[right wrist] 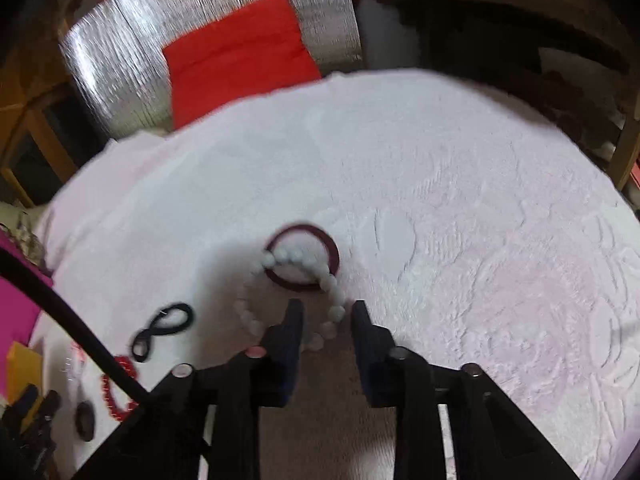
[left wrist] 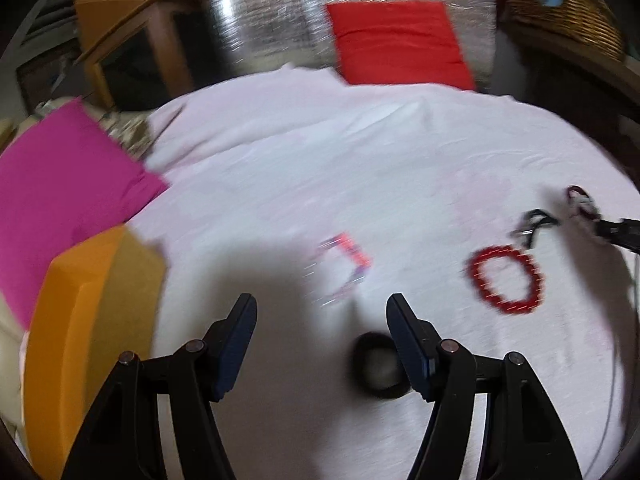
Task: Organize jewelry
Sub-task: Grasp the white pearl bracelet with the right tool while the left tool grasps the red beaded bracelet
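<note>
Going left to right across the white cloth (left wrist: 360,168): there's a magenta cloth (left wrist: 60,176) and an orange box (left wrist: 80,320) off the left edge, probably where stuff ends up, though I can't tell which piece goes where. The left gripper (left wrist: 321,308) hangs over the cloth with its jaws wide apart and nothing in them; a black ring (left wrist: 378,366) lies just under its right finger and a blurry pink-and-clear bracelet (left wrist: 344,268) sits a bit ahead. Further right is the red bead bracelet (left wrist: 506,278), then a black figure-eight band (right wrist: 162,330). Rightmost, the right gripper (right wrist: 326,312) has its jaws narrowed but not touching, straddling the near arc of the white bead bracelet (right wrist: 334,312), which lies partly over a dark maroon bangle (right wrist: 332,258). The pads don't look like they're pressing yet, so I'd call it not gripped. My take: pinch only one strand of white beads, low against the cloth, then lift slowly so the bangle doesn't get dragged along.
</note>
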Motion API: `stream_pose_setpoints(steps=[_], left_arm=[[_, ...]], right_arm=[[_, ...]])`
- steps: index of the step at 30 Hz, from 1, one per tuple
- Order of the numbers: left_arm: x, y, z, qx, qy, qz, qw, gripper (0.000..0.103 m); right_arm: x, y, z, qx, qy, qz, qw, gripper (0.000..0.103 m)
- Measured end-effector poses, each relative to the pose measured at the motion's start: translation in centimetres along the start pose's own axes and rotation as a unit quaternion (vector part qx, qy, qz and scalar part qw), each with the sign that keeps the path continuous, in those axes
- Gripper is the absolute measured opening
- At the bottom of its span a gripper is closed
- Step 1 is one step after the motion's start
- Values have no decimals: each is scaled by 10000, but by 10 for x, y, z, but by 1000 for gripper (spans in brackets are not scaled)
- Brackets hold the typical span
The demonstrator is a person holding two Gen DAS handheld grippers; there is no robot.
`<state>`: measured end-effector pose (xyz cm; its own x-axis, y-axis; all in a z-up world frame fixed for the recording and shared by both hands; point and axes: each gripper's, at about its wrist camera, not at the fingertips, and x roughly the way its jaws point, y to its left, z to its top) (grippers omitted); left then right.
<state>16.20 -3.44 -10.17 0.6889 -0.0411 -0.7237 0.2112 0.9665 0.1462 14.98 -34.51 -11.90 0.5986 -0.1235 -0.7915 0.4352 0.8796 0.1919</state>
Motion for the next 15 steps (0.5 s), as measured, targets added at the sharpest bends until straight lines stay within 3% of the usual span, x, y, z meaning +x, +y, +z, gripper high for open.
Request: stream_pose_setpoints(steps=[3,10,13,15], left_arm=[[4,-23,4,337,-104,-349,9988,68],[23,-71,9,807,23,-998,9917,68],[29,-80,12,778,165,-1205,9895,68],[33,-84,14,600,258,-1315,9892,75]], right_arm=[[-2,5,-1,-162,-54,-123,9998,10],[-15,-2,-8,-226,37,71,9997,10],[-21,-9,-12,-123,183,201,9996,10],[-23,-11,-17,-177,261,238,9992,10]])
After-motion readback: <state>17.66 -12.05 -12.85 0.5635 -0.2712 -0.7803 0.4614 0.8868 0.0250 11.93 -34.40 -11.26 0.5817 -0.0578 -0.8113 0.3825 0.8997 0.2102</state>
